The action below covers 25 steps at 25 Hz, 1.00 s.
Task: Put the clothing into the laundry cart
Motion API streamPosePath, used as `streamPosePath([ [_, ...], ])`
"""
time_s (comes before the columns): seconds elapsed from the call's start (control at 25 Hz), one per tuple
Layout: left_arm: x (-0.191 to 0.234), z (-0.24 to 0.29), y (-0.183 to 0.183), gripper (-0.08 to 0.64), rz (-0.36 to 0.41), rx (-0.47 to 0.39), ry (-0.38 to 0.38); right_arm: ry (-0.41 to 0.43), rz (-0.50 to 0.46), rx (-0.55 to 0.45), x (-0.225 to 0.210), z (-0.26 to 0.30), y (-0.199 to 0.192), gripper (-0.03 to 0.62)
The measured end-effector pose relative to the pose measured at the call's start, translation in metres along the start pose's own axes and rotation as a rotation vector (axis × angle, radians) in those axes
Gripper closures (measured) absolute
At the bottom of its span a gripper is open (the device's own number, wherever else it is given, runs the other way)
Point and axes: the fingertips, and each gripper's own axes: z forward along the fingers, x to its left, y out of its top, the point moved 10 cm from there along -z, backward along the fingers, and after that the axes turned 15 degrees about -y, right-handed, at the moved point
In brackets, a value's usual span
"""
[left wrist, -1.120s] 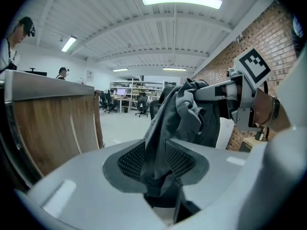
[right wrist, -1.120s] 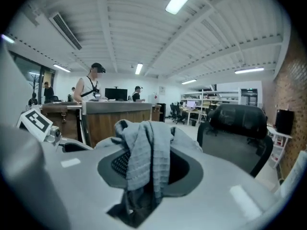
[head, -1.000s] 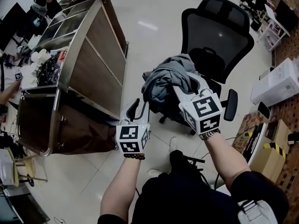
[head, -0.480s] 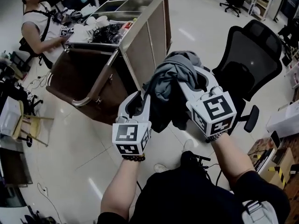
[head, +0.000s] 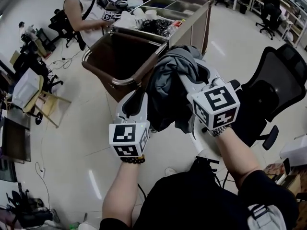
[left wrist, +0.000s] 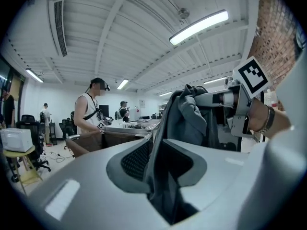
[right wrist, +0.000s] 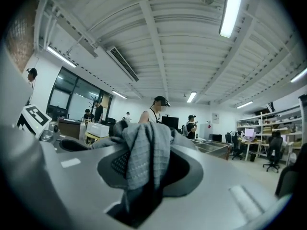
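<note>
A bundle of grey clothing [head: 168, 78] hangs in the air between my two grippers, just in front of the brown laundry cart's metal rim [head: 98, 74]. My right gripper [head: 186, 74] is shut on the top of the bundle, and ribbed grey cloth [right wrist: 144, 150] fills its jaws [right wrist: 144, 169]. My left gripper [head: 139, 98] sits lower at the bundle's left side. Its jaws are closing on a dark fold [left wrist: 165, 176] that runs down the gap between them [left wrist: 158, 155]. The cart [left wrist: 88, 140] shows beyond the left jaw.
A steel trolley [head: 184, 6] with trays and clutter stands behind the cart. A person in a sleeveless top [head: 82, 13] works at its far left. A black office chair [head: 276, 83] is at my right. A white box on a stand [head: 26, 87] and cables lie left.
Both grippers have carried the clothing away from the office chair to the cart, which now lies directly ahead. The left jaws have narrowed onto the cloth's hanging fold.
</note>
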Motion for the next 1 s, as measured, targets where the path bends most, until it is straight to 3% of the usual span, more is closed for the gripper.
streamPosePath([
  [0.36,0.020,-0.048,0.009,0.471,0.008,-0.017,0.111,0.102,-0.023,-0.037,0.052,0.033,0.033,0.460],
  [0.64,0.034,-0.059,0.015,0.472,0.008,-0.030,0.171,0.153,-0.038,-0.056,0.068,0.061,0.048,0.460],
  [1.0,0.054,-0.050,-0.003,0.471,0.011,-0.035,0.232,0.189,-0.054,-0.053,0.073,0.108,0.028,0.460],
])
